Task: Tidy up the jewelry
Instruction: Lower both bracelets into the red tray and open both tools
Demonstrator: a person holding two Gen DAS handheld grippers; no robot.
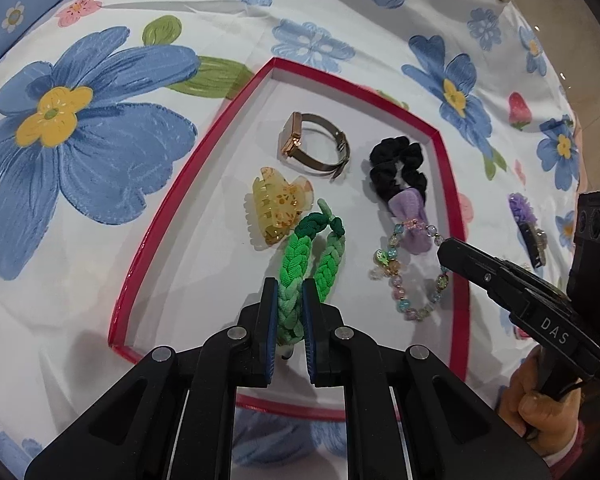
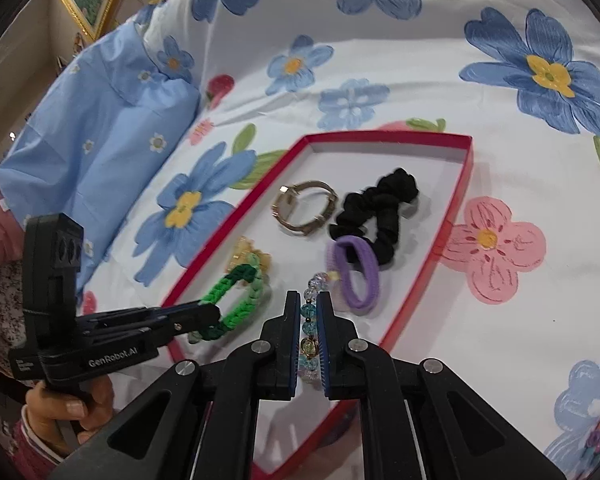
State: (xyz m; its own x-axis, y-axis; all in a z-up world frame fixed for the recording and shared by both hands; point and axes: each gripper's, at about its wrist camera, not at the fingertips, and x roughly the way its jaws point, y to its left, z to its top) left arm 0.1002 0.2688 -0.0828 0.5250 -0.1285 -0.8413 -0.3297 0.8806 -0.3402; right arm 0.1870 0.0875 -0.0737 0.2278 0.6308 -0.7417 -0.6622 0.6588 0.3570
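A green braided band (image 1: 312, 264) is clamped between the pads of the left claw (image 1: 291, 312), held at its pale, near end, while the darker knotted end rests on the white floor of the red-rimmed tray (image 1: 188, 184). A beaded bracelet (image 2: 309, 332) is gripped by the right claw (image 2: 309, 344) along a short run of its beads; in the left wrist view the rest of the loop is seen draped over the tray floor just beside the tray's right rim. Both claws are thus clenched, each on its own piece.

The braided band is judged to be light, soft and springy. It should give under the pads rather than slip, and it can be taken anywhere along the plait without harm. The bracelet is a different matter: the beads look smooth, hard and probably glass or plastic, so they are likely to roll between flat pads, and the thread may be elastic and could be strained by a sharp pull. A hold across two or three beads, as is seen now, is thought safer than a pinch on a single bead.

Already lying in the tray are a gold watch (image 1: 314, 146), an amber hair clip (image 1: 278, 210), a black scrunchie (image 1: 396, 166) and a lilac hair tie (image 2: 354, 274), the last overlapping the scrunchie. The tray lies on a flower-printed bed sheet (image 1: 100, 128). Whether the bracelet touches the lilac tie cannot be told for certain.
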